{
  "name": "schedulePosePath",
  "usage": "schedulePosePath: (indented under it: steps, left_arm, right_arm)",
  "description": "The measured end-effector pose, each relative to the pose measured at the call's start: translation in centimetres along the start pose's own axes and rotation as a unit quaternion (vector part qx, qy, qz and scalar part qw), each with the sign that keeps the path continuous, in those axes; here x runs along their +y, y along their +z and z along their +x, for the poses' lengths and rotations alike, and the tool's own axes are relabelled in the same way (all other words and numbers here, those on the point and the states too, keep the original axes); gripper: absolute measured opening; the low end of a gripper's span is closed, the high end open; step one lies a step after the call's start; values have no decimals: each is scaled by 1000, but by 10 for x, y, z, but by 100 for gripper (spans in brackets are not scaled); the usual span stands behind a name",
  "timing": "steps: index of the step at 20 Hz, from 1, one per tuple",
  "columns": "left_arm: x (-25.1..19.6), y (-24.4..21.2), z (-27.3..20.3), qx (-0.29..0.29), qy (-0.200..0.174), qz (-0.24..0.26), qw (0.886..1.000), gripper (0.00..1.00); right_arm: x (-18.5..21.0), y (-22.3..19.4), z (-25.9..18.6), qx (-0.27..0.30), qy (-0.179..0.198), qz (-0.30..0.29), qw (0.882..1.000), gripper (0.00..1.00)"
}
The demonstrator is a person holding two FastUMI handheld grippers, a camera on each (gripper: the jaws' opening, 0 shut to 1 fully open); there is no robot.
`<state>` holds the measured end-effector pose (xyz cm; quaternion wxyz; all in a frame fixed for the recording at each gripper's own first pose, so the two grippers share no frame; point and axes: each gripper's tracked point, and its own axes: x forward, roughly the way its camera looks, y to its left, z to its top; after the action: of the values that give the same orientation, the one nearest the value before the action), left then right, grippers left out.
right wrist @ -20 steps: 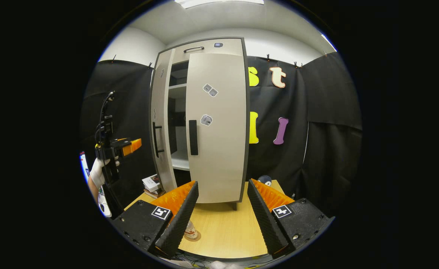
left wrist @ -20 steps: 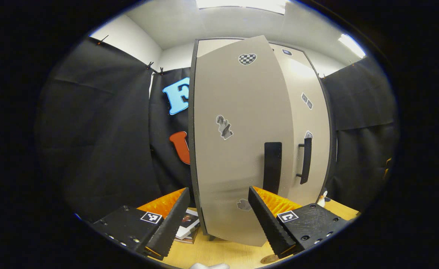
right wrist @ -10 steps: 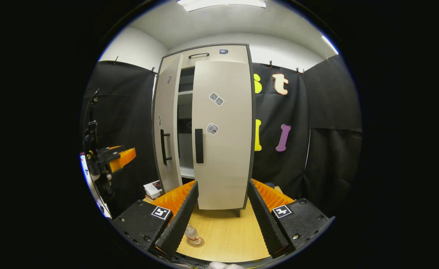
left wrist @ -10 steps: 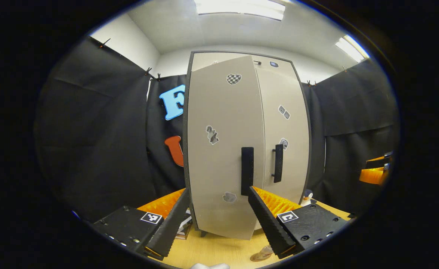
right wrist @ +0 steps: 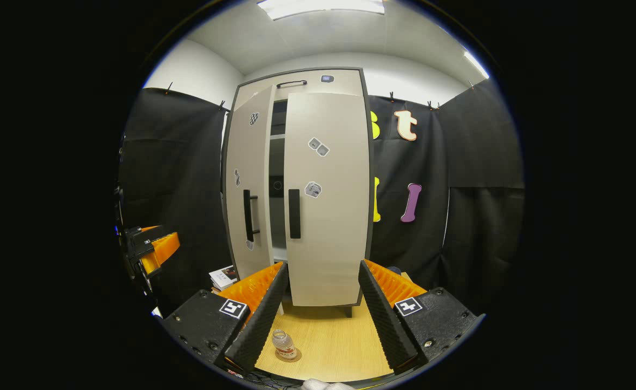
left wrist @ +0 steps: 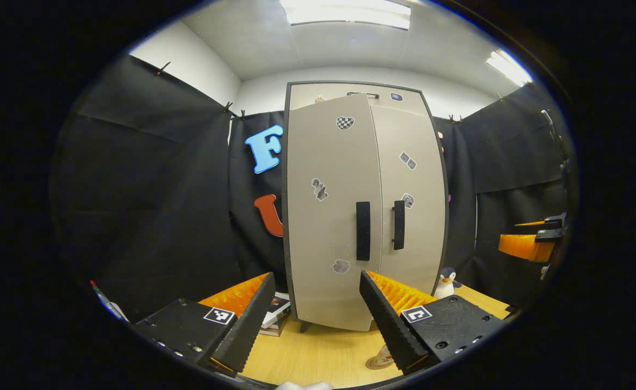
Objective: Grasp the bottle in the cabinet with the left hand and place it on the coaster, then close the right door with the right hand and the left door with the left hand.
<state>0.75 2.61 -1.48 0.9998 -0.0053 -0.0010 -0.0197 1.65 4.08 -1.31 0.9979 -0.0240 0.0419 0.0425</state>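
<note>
Cabinet (right wrist: 301, 189) stands dead ahead at 12 o'clock in my right gripper view, on the wooden surface (right wrist: 328, 341). Its right door (right wrist: 328, 200) lies flat and shut; its left door (right wrist: 248, 184) sits just ajar, with a narrow dark gap between the two where a shelf edge shows. In my left gripper view the left door (left wrist: 331, 216) fronts me, and the right door (left wrist: 412, 211) is beside it at 1 o'clock, their black handles close together.

My right gripper (right wrist: 318, 319) is spread wide with nothing between the fingers, held back from the cabinet. My left gripper (left wrist: 315, 319) is likewise spread and empty, apart from the door. The left gripper also shows far off at 9 o'clock in my right gripper view.

The bottle (right wrist: 284, 344) stands upright on the coaster (right wrist: 288, 356) at 6 o'clock in my right gripper view, just beside my left finger and well clear of the doors. In my left gripper view the coaster (left wrist: 377, 362) peeks out at 5 o'clock, half hidden by the right finger.

Books (left wrist: 275, 318) lie stacked at the cabinet's left foot, and a toy penguin (left wrist: 446, 281) stands at its right corner. Neither blocks the left door's path.
</note>
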Motion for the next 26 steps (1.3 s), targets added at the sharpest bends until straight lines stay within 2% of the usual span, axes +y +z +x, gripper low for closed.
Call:
schedulePosePath:
  steps: [8, 26]
  left_arm:
    - [17, -2, -12, 9, 21, -13, 1000, 96]
    - [4, -8, -6, 18, -9, -7, 1000, 96]
  right_arm:
    - [4, 2, -4, -13, -9, -9, 1000, 82]
    - [-5, -13, -13, -4, -31, -7, 999, 81]
